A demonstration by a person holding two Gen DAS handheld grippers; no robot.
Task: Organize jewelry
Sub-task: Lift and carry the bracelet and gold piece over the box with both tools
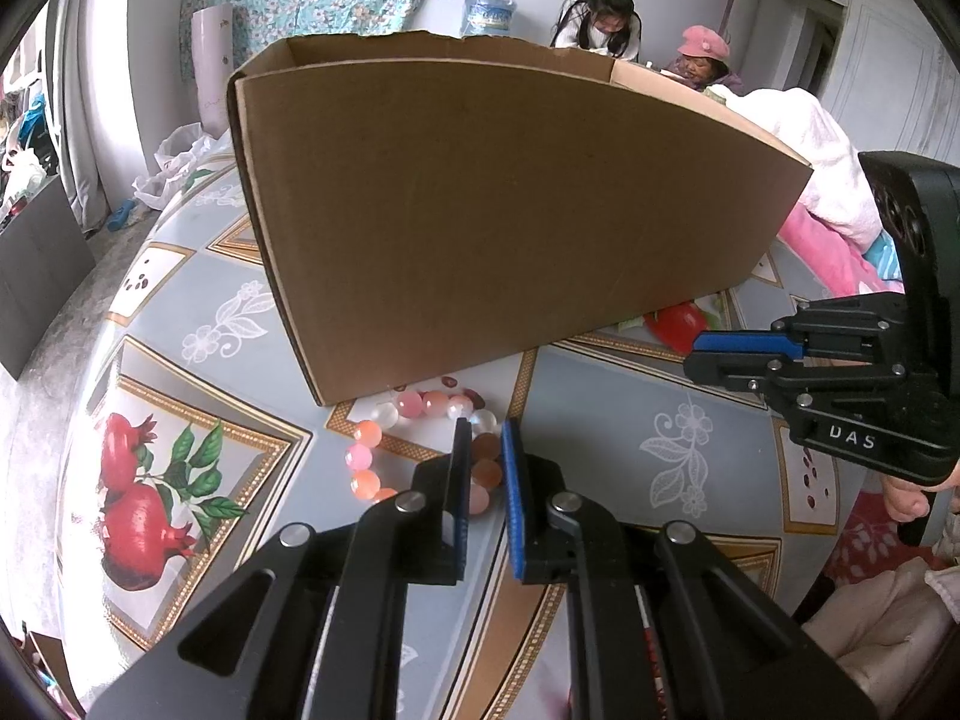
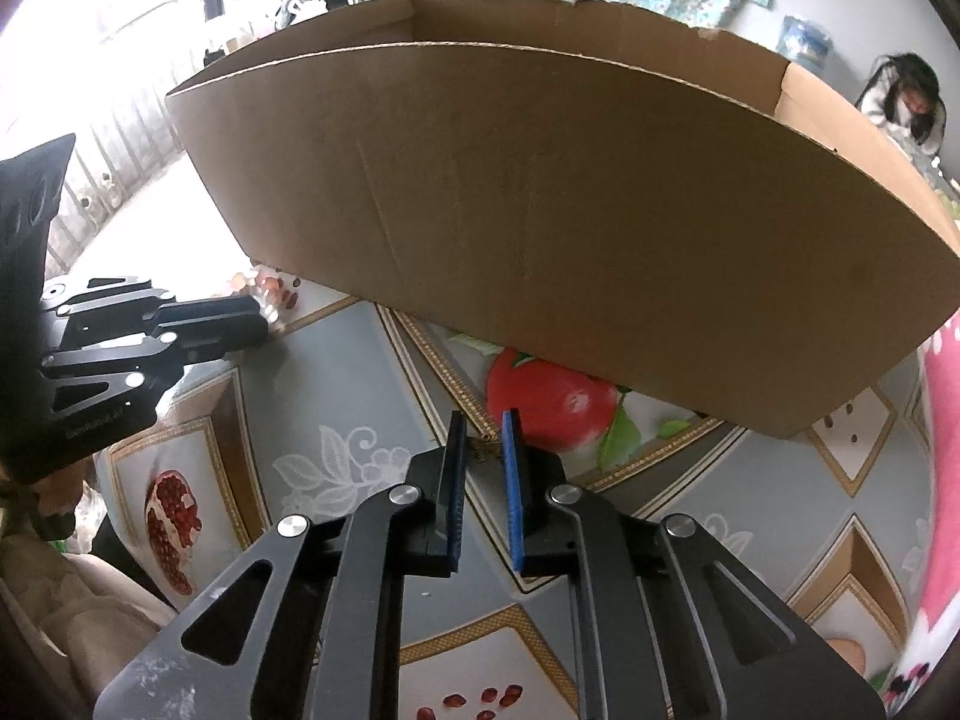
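Left wrist view: left tongs (image 1: 486,429) clenched on bead bracelet (image 1: 420,420) by cardboard box (image 1: 510,210); right tongs (image 2: 485,420) grasping small gold piece (image 2: 485,449)

The box (image 1: 510,198) is matt brown cardboard. The bracelet (image 1: 414,420) has glossy, glassy beads. The tablecloth (image 1: 600,420) looks smooth and slightly shiny.

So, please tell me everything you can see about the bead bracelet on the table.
The bead bracelet is a loop of round glossy beads, pink, orange and milky white, looking like glass or stone. It lies flat on the patterned tablecloth, close beside the cardboard box. The left gripper is closed on its near side; part of the loop is hidden behind the fingers.
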